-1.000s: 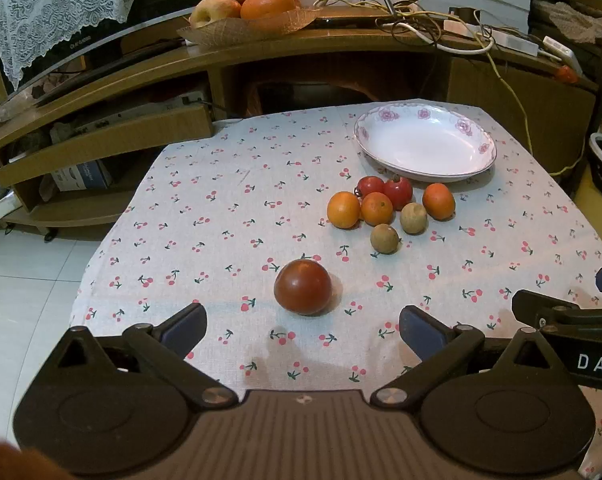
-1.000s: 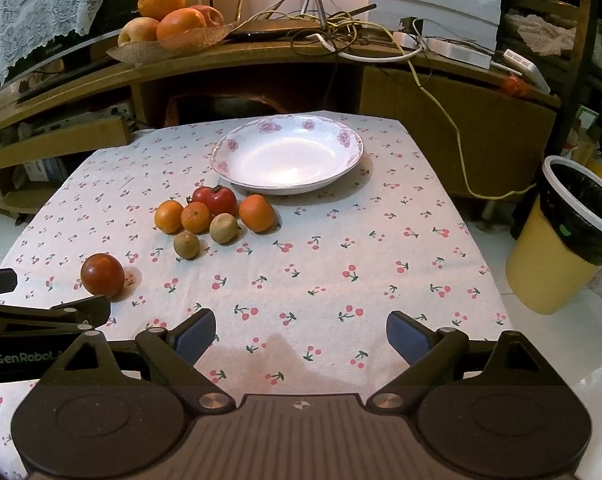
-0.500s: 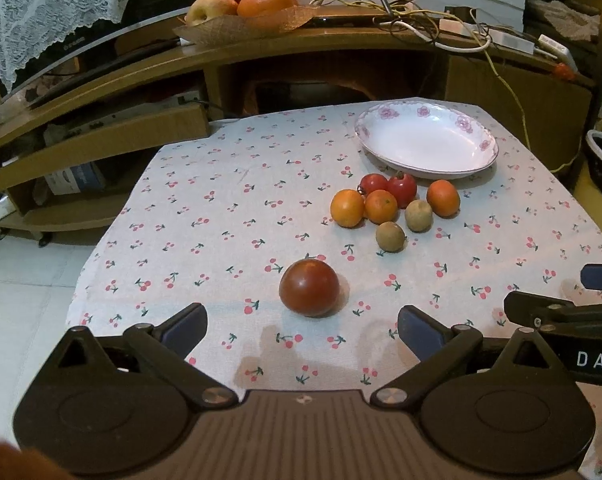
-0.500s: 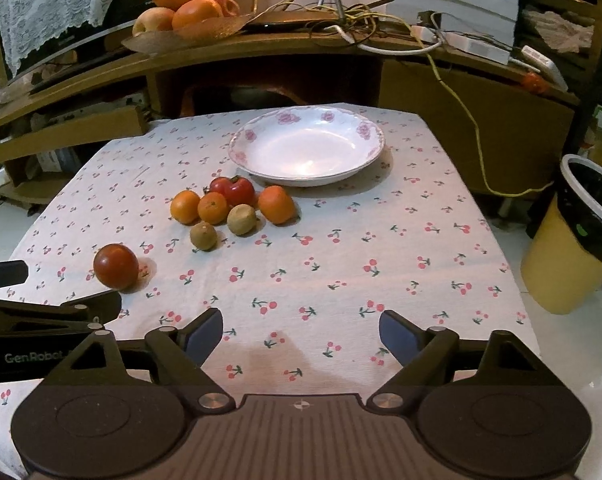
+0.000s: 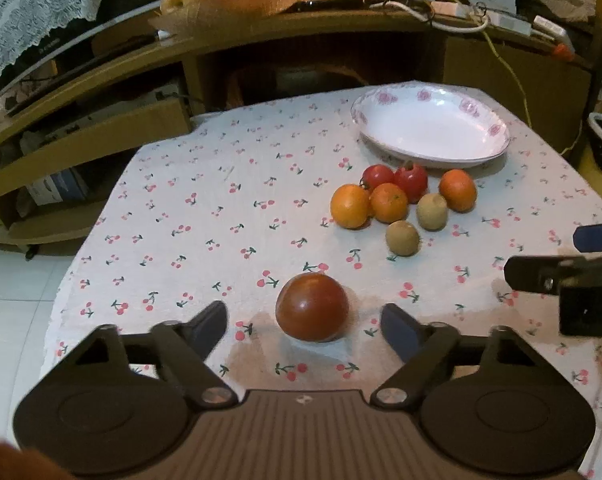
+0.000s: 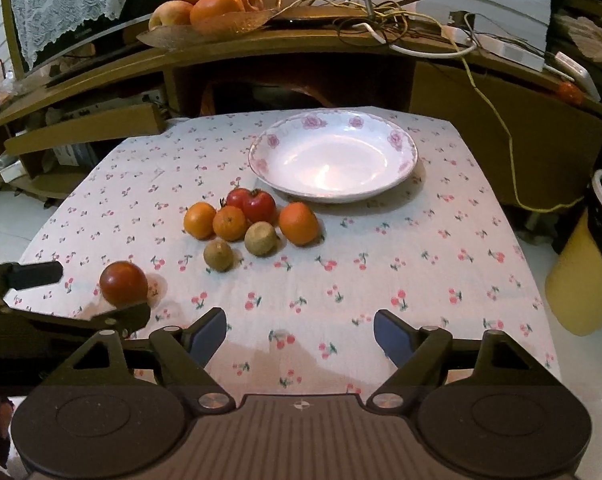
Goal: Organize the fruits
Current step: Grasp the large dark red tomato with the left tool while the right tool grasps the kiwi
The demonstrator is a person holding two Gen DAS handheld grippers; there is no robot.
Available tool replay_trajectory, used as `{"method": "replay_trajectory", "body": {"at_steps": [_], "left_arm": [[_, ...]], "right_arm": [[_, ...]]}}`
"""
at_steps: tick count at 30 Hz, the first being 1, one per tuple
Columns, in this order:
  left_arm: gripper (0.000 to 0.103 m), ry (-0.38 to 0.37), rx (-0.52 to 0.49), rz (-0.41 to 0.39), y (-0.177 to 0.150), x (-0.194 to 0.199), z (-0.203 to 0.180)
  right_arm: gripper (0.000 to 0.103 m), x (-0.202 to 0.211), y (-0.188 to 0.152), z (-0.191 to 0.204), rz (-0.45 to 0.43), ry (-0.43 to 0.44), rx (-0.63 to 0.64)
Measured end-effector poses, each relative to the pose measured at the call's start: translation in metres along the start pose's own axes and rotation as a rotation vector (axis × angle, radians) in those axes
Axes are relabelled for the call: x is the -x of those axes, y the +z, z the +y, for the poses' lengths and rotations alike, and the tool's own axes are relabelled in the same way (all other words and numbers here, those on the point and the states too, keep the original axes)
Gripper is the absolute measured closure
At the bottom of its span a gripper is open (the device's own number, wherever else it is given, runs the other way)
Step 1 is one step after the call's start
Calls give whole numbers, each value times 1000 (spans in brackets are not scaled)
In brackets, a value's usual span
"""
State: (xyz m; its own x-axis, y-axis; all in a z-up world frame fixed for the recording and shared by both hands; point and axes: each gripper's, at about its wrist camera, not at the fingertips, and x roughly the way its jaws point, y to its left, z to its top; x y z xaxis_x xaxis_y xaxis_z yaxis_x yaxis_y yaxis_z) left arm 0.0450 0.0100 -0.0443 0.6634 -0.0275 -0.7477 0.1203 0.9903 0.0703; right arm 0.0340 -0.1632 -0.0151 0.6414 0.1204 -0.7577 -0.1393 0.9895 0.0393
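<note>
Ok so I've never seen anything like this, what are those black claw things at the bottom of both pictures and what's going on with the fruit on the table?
Those claws are two hand-held grippers; a person holds one in each hand, and each carries a wide-angle camera looking along its fingers. One picture is from the left gripper, the other from the right gripper. Both are open and hold nothing. On the cherry-print tablecloth stands an empty white plate. In front of it lies a cluster: three oranges, two red tomatoes and two brownish kiwis. One dark red tomato lies apart, sitting just ahead of the left gripper's open fingers, untouched. The likely plan is to grab it next.
</note>
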Motion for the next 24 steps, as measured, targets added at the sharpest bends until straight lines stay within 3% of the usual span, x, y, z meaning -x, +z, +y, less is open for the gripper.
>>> {"method": "replay_trajectory", "body": {"at_steps": [2, 4, 10, 17, 24], "left_arm": [[27, -10, 13, 13, 1, -7, 3], [40, -28, 25, 25, 1, -12, 6], [52, -57, -10, 18, 0, -17, 3], [56, -82, -35, 6, 1, -17, 4], [55, -104, -42, -9, -1, -18, 7]], "right_arm": [[24, -7, 4, -2, 8, 12, -3], [28, -14, 8, -3, 17, 38, -4], [36, -30, 20, 6, 24, 119, 31], [59, -51, 29, 17, 62, 203, 68], [65, -70, 31, 26, 92, 255, 85]]}}
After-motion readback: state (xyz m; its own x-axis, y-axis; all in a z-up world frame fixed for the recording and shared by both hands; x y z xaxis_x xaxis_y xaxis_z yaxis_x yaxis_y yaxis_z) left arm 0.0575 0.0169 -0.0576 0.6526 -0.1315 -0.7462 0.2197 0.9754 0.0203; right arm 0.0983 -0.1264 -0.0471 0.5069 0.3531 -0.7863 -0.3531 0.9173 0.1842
